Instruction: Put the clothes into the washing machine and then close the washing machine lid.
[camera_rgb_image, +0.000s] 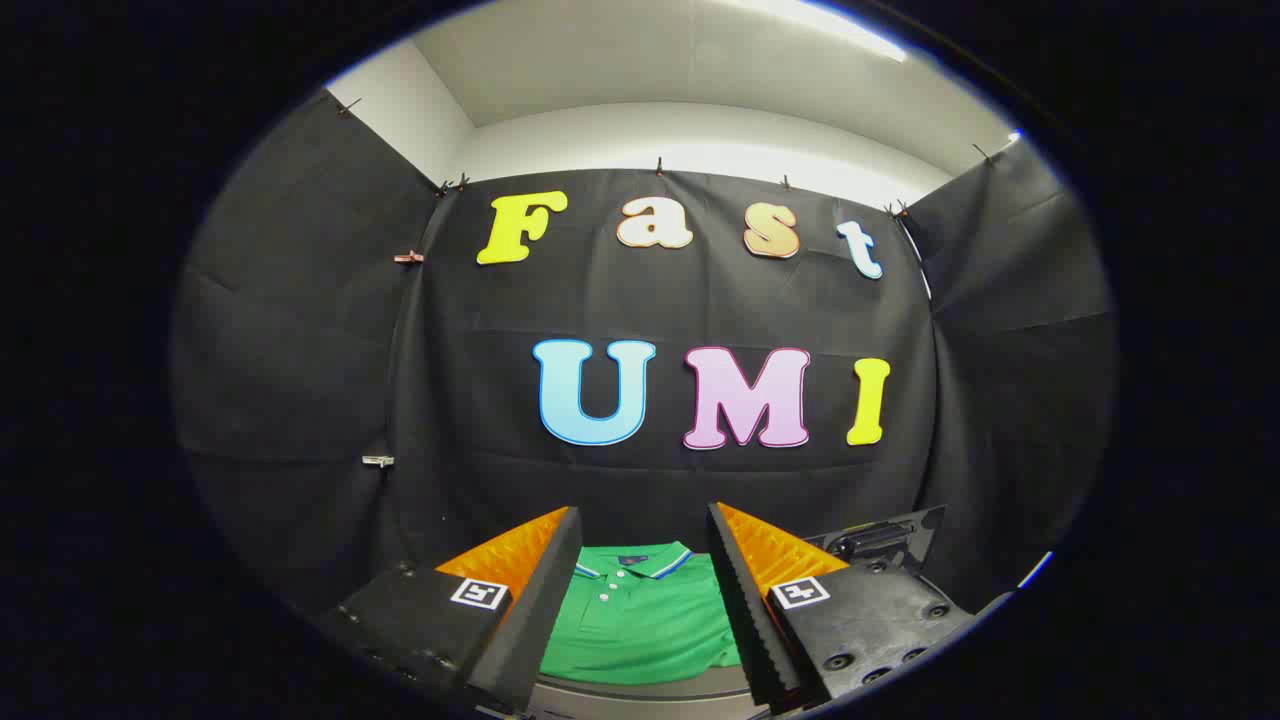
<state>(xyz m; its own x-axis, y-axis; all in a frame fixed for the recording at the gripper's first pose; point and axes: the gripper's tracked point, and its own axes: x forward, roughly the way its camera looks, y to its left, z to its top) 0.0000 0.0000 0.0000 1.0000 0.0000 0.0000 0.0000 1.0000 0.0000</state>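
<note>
Fingers (560, 590) spread, empty, flanking green polo shirt (640, 620) lying folded on bench (640, 690) beyond them. Risk: pinching one layer lets shirt unfold and drag.

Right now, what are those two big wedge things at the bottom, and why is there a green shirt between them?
Those wedges are the two fingers of a gripper, a grabbing tool that a person carries by hand. The camera rides on the tool and looks forward along its fingers, which is why everything looks round and bent. The jaws stand open and hold nothing. Beyond them, seen through the gap, a green polo shirt with a striped collar lies flat on a pale surface. Behind hangs the booth's black cloth wall. The shirt is meant for a washing machine, but nothing has picked it up yet.
</note>
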